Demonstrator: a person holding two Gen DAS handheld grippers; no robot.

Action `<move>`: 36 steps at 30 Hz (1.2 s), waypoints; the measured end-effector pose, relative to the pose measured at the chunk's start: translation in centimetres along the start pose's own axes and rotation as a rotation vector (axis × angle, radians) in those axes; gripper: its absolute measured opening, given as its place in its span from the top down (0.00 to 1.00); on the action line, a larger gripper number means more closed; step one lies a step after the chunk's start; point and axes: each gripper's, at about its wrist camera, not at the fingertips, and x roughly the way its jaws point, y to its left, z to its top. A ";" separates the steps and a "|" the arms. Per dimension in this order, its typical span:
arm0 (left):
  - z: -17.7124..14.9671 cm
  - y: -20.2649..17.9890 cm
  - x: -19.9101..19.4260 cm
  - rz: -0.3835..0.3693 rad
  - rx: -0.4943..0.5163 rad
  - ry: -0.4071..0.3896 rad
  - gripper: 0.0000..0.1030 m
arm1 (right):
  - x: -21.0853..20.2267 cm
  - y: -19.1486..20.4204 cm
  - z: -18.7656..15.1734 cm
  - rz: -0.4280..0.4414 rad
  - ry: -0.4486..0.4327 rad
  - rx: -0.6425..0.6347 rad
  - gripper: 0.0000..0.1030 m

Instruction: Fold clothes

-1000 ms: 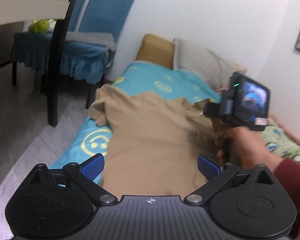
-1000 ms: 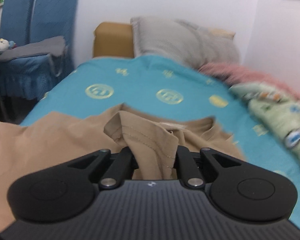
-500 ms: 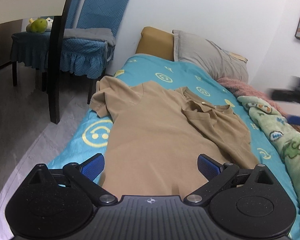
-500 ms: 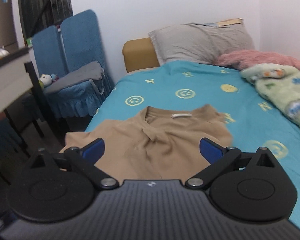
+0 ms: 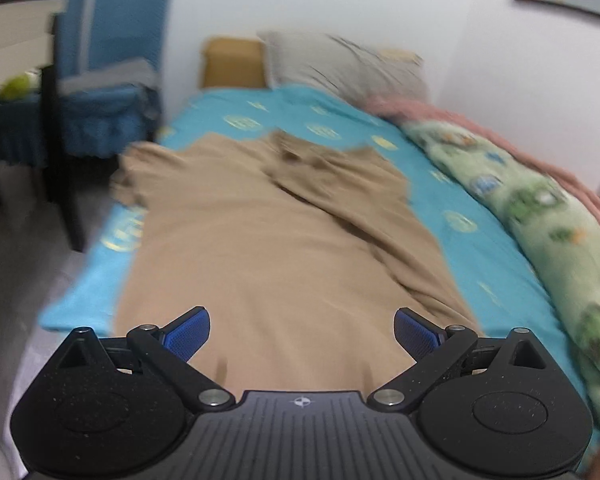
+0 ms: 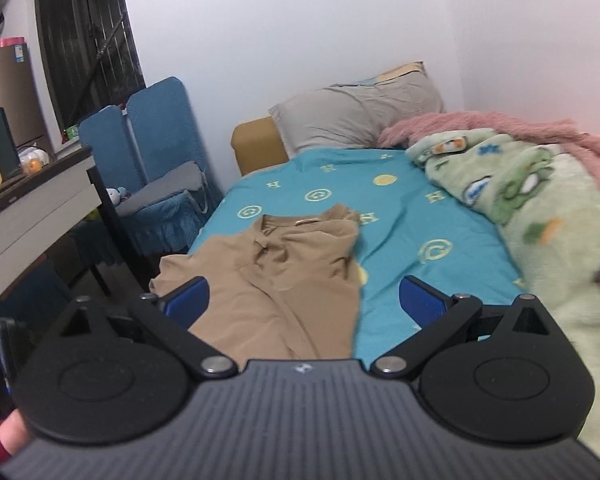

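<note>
I count one tan shirt (image 6: 288, 280) — two blue chairs (image 6: 156, 128), one grey pillow (image 6: 356, 120), two blankets — green (image 6: 540, 200), pink (image 6: 500, 124).

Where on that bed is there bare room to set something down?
Bare blue sheet lies between the tan shirt and the green blanket, and up toward the grey pillow. The wall side is crowded with blankets.

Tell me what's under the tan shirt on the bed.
The tan shirt lies on a teal sheet printed with yellow smiley faces. The prints and anything else directly beneath it are covered.
</note>
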 end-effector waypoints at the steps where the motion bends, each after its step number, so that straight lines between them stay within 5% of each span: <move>1: -0.1 -1.3 0.3 -0.004 0.019 0.021 0.06 | -0.8 -0.7 0.0 0.009 -0.012 0.000 0.00; 4: -0.7 -5.3 1.1 -0.021 0.084 0.073 0.07 | -2.6 -3.1 -0.3 -0.002 -0.070 0.009 0.00; 8: -1.8 -11.4 1.7 -0.096 0.155 0.117 0.16 | -2.4 -6.2 -0.8 -0.150 -0.084 0.049 0.00; 14: -5.2 -19.5 3.8 -0.308 0.167 0.269 0.30 | -2.9 -11.5 -1.5 -0.122 -0.113 0.319 0.00; 17: -6.8 -21.5 5.9 -0.281 0.143 0.366 0.35 | -2.7 -12.5 -1.9 -0.104 -0.103 0.378 0.00; 20: -7.9 -22.3 7.6 -0.289 0.125 0.437 0.36 | -2.2 -12.5 -2.1 -0.069 -0.081 0.383 0.00; 22: -8.5 -22.6 7.6 -0.250 0.167 0.412 0.42 | -1.9 -12.3 -2.1 -0.061 -0.065 0.363 0.00; 27: -8.7 -22.1 7.3 -0.212 0.201 0.389 0.94 | -1.0 -11.7 -2.2 -0.048 -0.023 0.332 0.00; 36: -5.7 -17.4 2.9 -0.376 0.036 0.321 0.98 | -0.8 -11.7 -2.3 -0.049 -0.007 0.338 0.00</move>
